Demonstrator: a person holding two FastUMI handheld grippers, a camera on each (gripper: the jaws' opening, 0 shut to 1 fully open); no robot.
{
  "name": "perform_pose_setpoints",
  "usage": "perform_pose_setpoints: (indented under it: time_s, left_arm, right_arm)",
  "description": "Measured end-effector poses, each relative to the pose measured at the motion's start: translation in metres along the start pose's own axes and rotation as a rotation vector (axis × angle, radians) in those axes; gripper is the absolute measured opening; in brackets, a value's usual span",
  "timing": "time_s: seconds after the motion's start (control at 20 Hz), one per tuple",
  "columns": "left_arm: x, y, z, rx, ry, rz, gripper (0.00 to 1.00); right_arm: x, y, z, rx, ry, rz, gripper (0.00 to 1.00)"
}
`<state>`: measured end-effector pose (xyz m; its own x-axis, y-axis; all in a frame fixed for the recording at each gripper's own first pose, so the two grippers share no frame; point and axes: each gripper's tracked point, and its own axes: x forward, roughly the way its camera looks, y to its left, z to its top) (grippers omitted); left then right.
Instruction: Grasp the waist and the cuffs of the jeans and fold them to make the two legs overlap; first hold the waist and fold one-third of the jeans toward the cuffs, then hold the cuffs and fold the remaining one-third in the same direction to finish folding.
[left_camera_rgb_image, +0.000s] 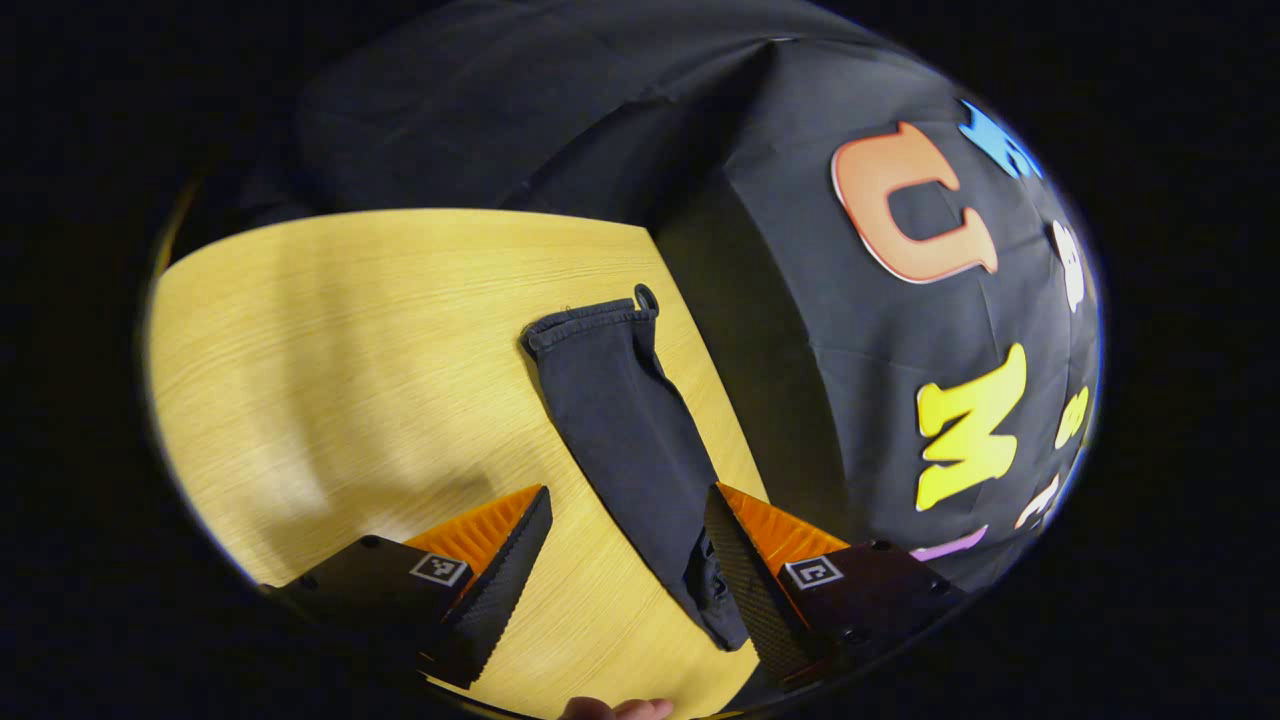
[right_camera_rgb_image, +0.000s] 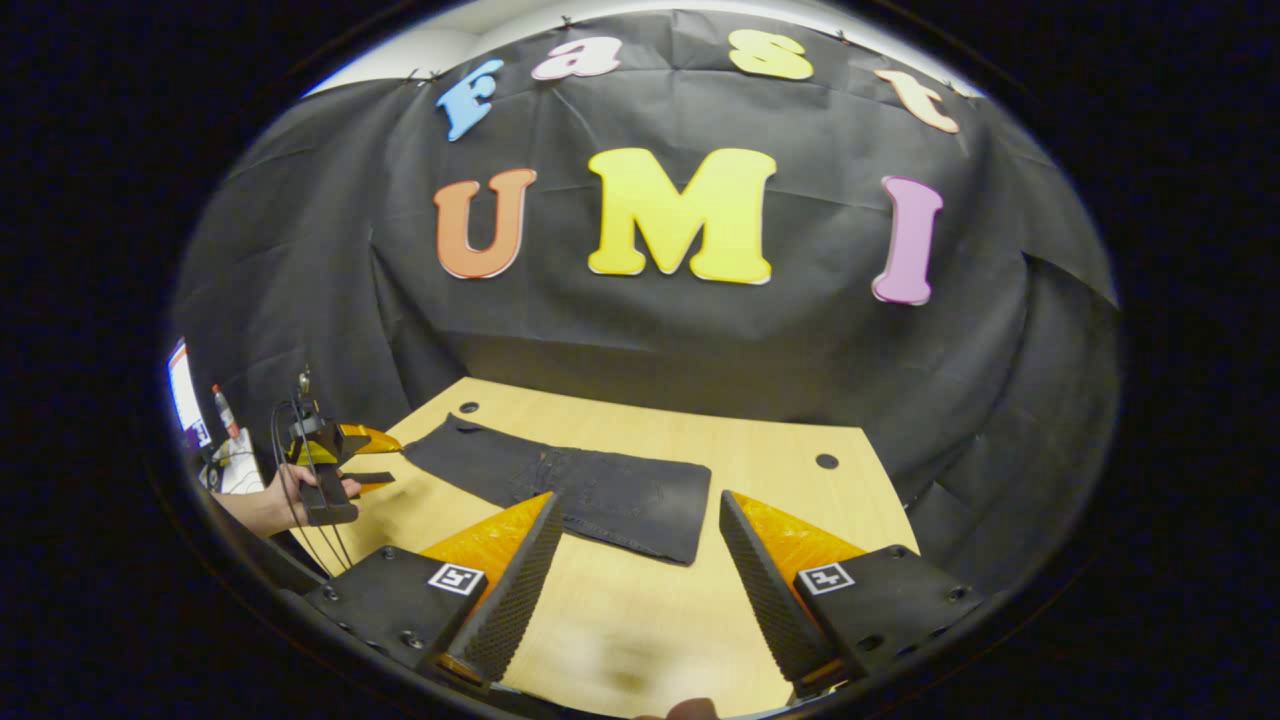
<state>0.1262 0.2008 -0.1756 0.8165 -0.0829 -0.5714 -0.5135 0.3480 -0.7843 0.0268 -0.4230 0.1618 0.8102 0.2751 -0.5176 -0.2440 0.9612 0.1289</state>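
Your jeans are dark, nearly black denim, and they lie flat on the pale wooden worktop as one long narrow strip, the two legs seemingly stacked one on the other. In the right gripper view the strip runs across the worktop ahead of your right gripper, with the wide end just beyond the tips of the jaws and slightly toward the left one, and the narrower end reaching away to the left. Those jaws are spread wide apart with bare wood between them, and nothing is held. Farther left in the same view, your hand holds the left gripper right at the far, narrow end of the strip, though you cannot tell from here whether it touches the cloth. In the left gripper view, the jeans stretch away from the jaws along the far edge of the worktop, ending in a hemmed edge with a small loop at its corner. The near, rumpled end lies against the inner face of the right-hand jaw, and the left-hand jaw stands well clear over open wood, so your left gripper is also released and grips nothing.
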Motion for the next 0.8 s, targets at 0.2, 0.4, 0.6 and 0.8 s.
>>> perform_pose_setpoints:
  time_s: [0.2, 0.4, 0.6, 0.8]
  left_arm:
    - [0.033, 0.015, 0.019, -0.203, 0.006, 0.019, 0.99]
    - [0.063, 0.026, 0.035, -0.303, -0.029, 0.041, 0.98]
    - [0.079, 0.023, 0.042, -0.308, -0.040, 0.025, 0.98]
    - [0.104, 0.007, 0.049, -0.305, -0.046, -0.029, 0.98]
  right_arm:
    - [-0.003, -0.018, -0.013, 0.012, 0.036, -0.056, 0.98]
    - [0.000, -0.032, -0.013, 0.052, 0.052, -0.091, 0.98]
    - [0.008, -0.040, -0.007, 0.111, 0.058, -0.112, 0.98]
    - [0.015, -0.046, -0.016, 0.152, 0.097, -0.136, 0.98]
